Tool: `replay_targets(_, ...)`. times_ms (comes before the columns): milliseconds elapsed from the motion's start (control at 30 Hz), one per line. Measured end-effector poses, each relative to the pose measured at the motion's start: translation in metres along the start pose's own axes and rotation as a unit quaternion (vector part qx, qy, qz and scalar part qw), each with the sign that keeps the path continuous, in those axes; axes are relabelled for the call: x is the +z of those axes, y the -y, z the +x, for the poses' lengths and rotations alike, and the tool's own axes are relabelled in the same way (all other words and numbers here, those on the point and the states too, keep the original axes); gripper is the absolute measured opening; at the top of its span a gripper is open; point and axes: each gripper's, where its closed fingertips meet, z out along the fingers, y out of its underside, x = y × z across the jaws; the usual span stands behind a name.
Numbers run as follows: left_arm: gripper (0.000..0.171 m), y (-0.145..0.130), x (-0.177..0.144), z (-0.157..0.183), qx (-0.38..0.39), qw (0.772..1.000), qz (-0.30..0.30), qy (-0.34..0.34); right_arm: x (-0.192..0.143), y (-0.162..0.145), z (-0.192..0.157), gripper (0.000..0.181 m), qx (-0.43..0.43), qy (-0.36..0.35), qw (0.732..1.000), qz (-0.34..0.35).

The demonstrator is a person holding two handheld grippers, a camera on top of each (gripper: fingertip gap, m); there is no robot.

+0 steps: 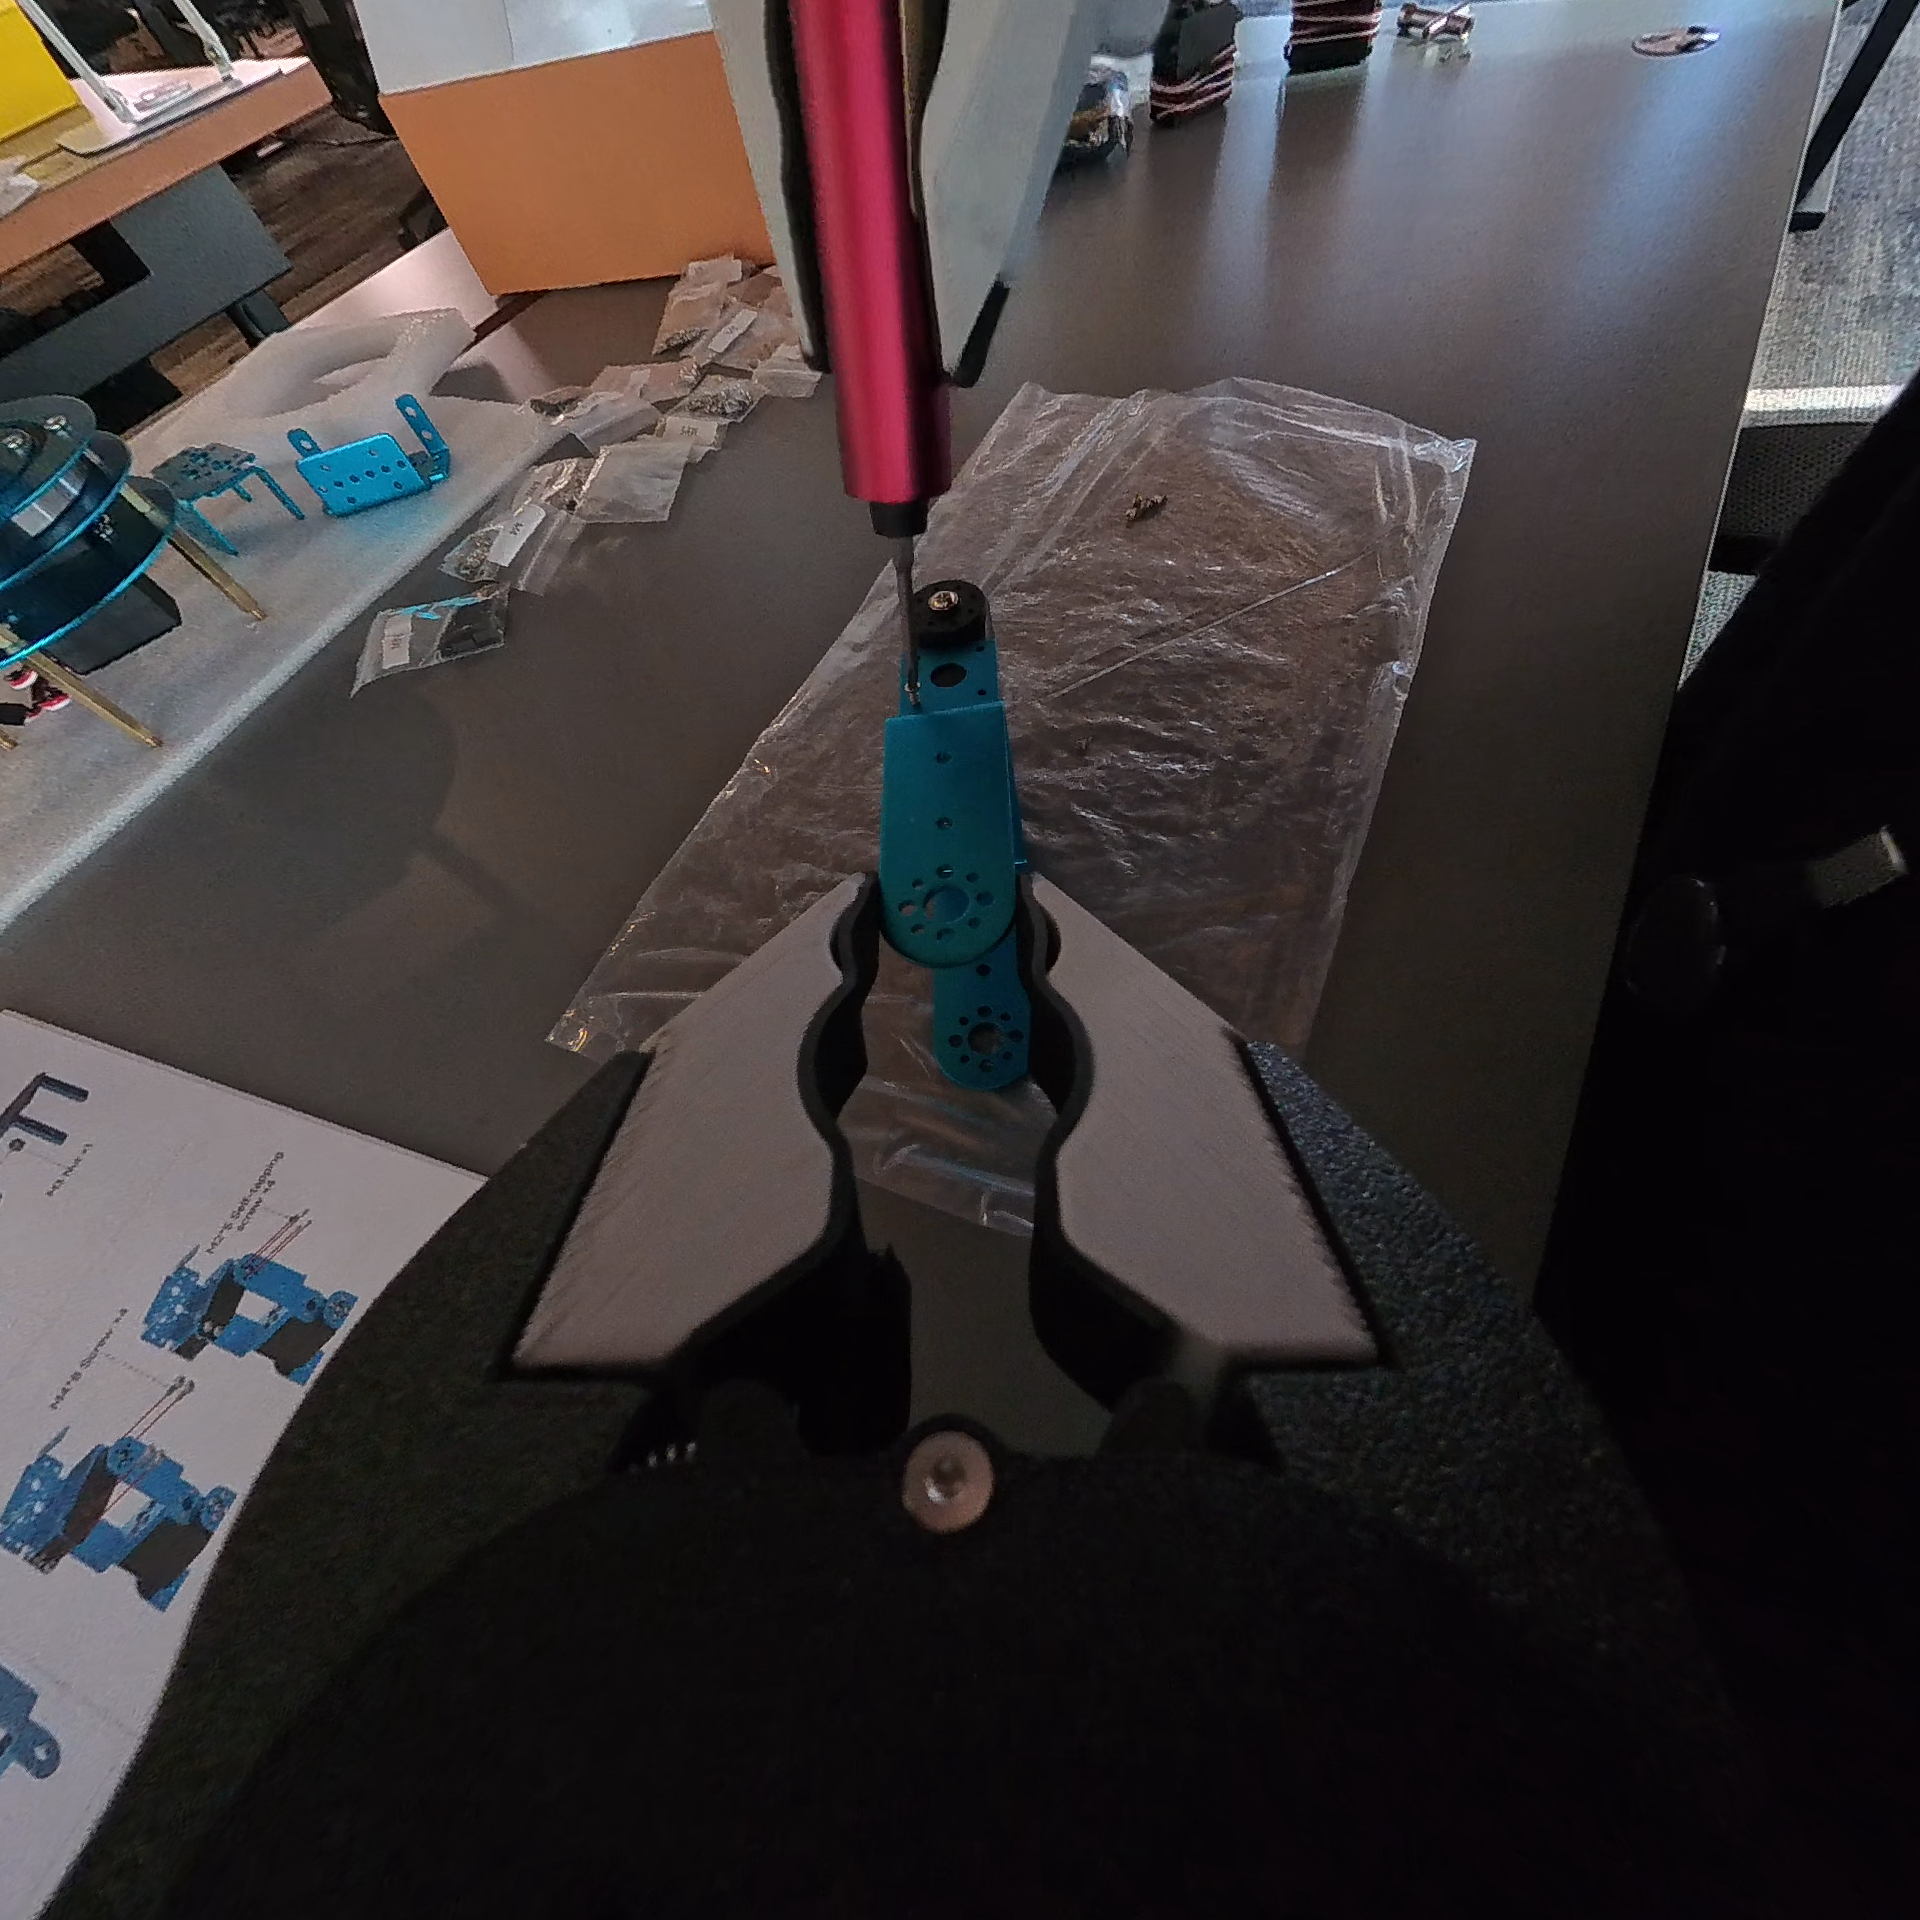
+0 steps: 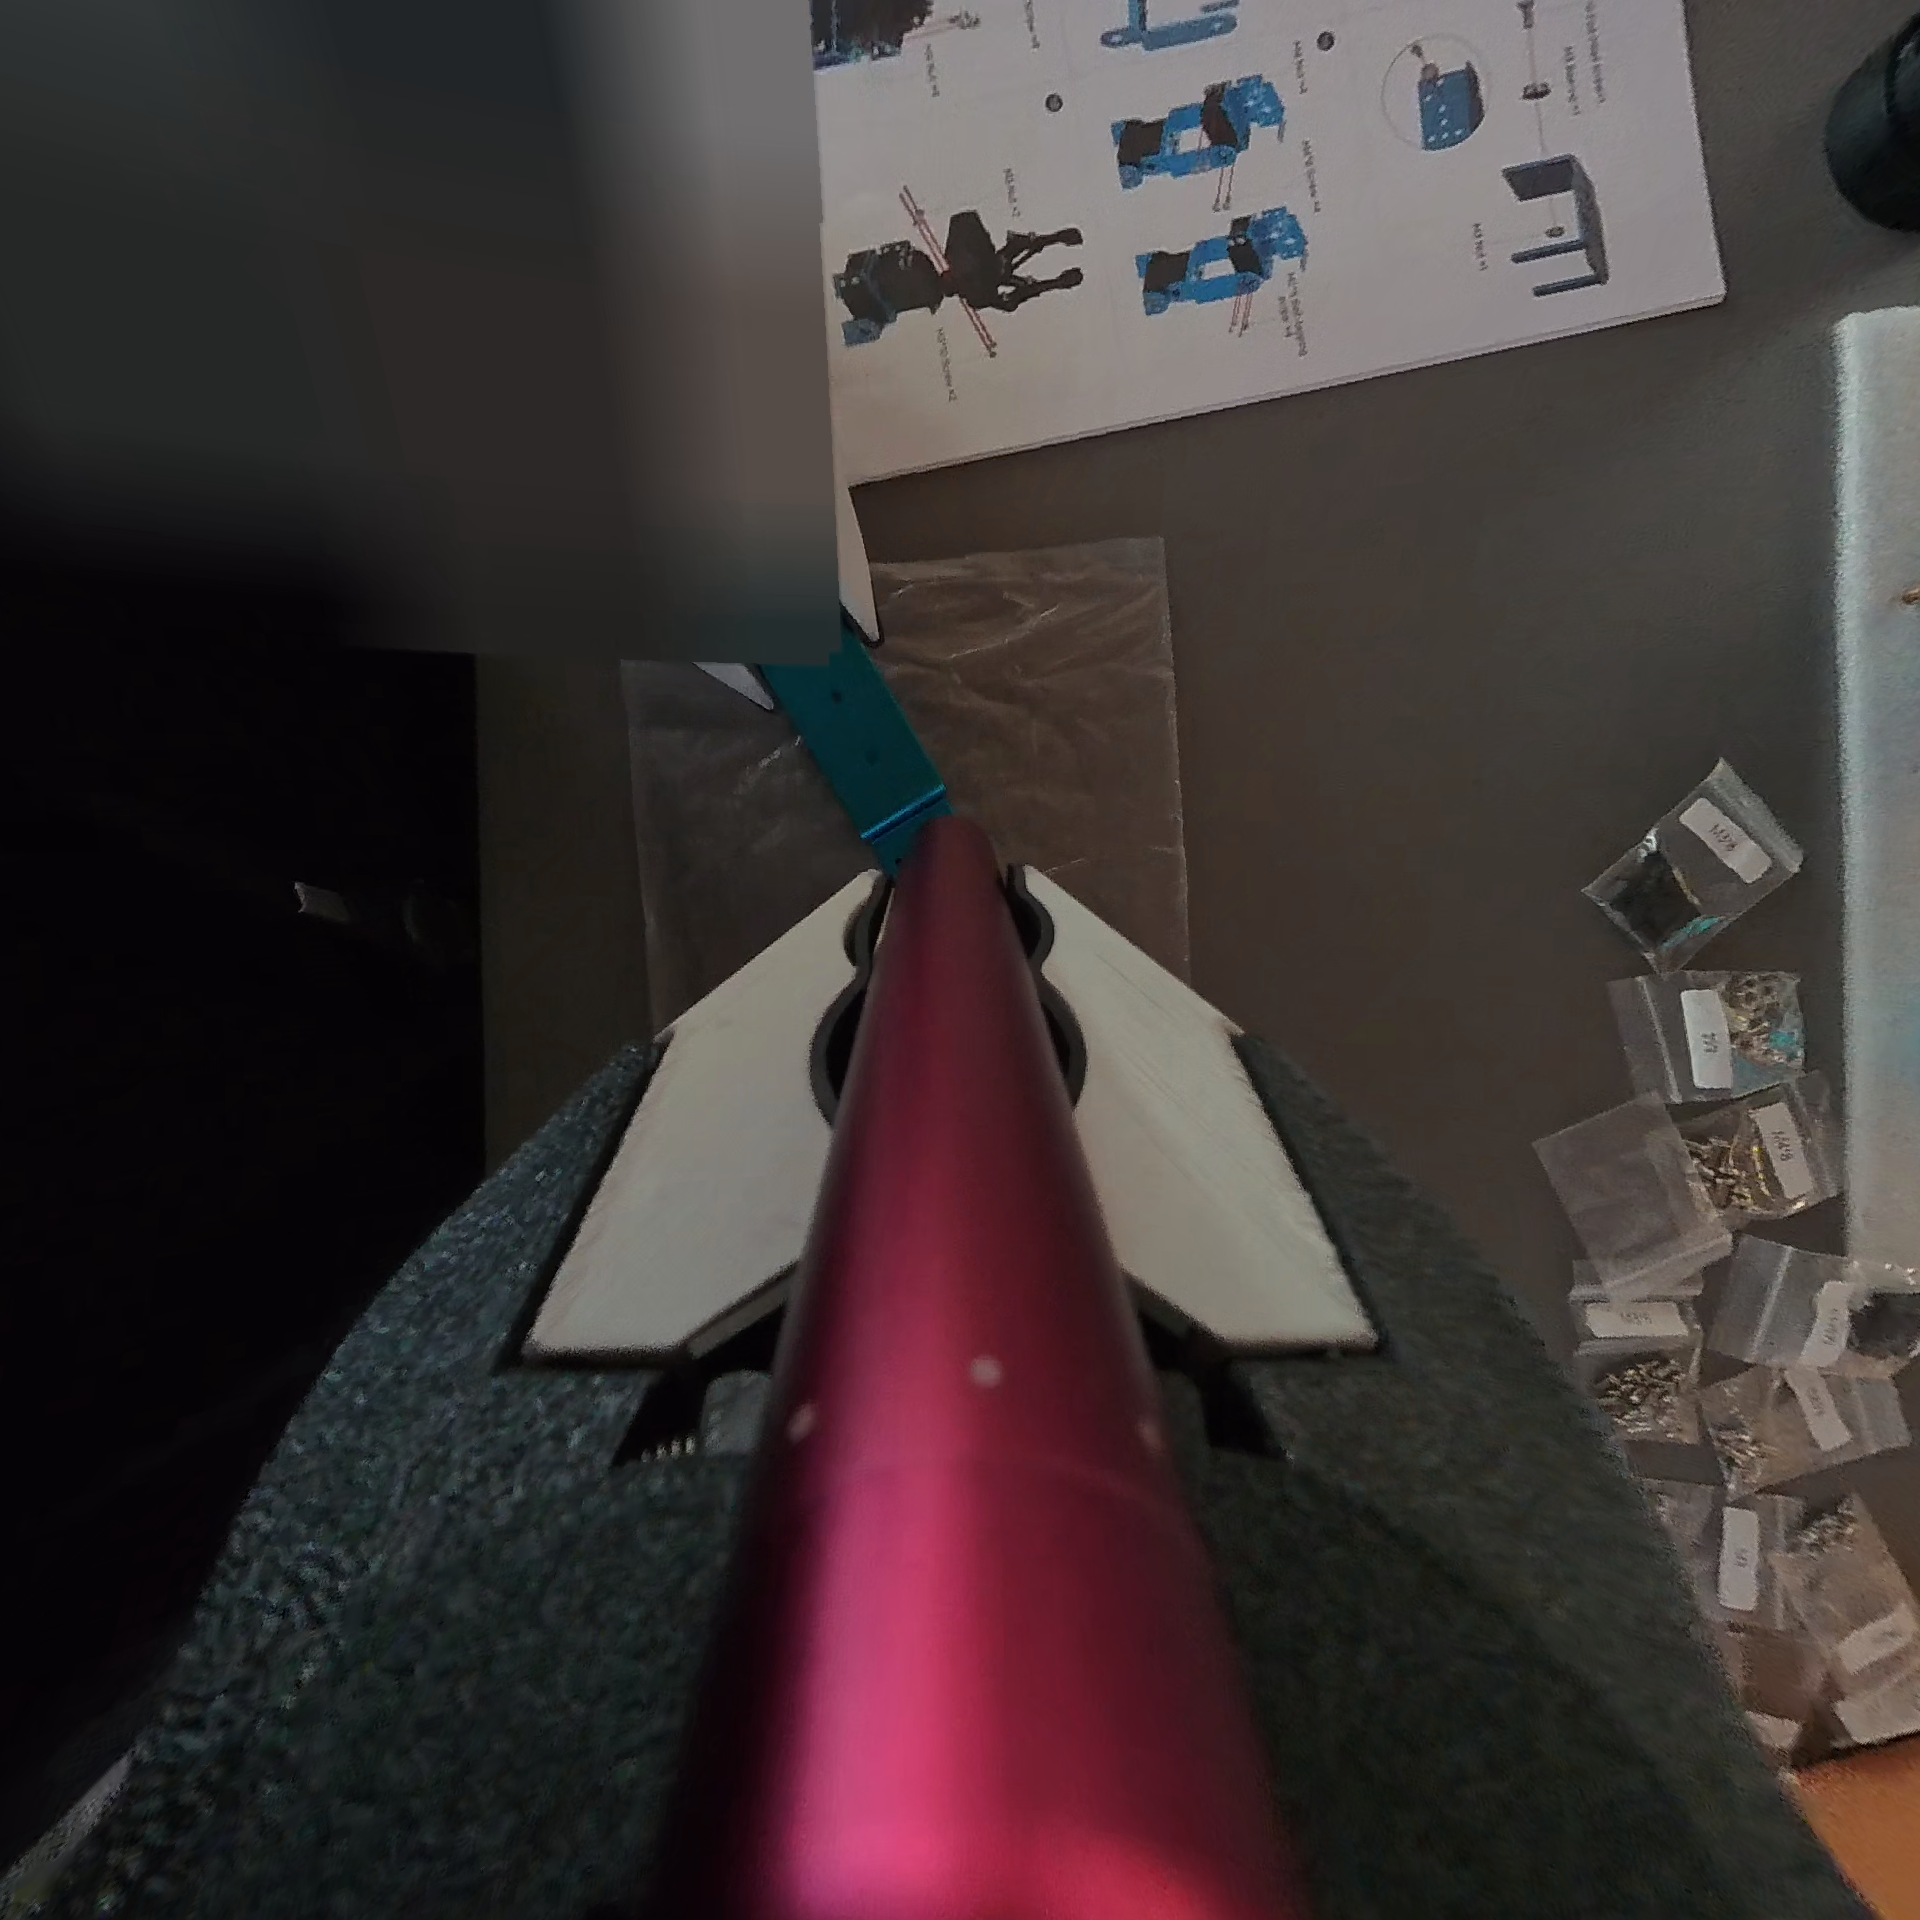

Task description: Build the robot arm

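The perforated blue metal bracket [image 1: 948,831] is clamped by the left gripper [image 1: 948,904]; the magenta cylindrical screwdriver [image 2: 935,1351] by the right gripper [image 2: 948,883]. Bit slippage is risked by tilt.

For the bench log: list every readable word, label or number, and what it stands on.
Instruction sheet: small printed captions beside the part diagrams; I do not copy out writing.
Clear screw bags: white stickers with short codes, mostly blurred.
Pink screwdriver in the right gripper, blue metal bracket in the left gripper: no writing visible.
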Motion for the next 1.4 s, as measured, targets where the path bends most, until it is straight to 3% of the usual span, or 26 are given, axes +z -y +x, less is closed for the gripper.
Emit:
replay_targets(500, 0.025, 0.000, 0.000, 0.000, -0.005, 1.000, -0.002, 0.001, 0.005, 0.010, 0.001, 0.023, 0.004, 0.023, 0.997, -0.071)
replay_targets(1400, 0.025, 0.000, 0.000, 0.001, 0.005, 1.000, -0.001, 0.006, 0.004, 0.006, 0.001, 0.023, 0.015, 0.027, 0.996, -0.086)
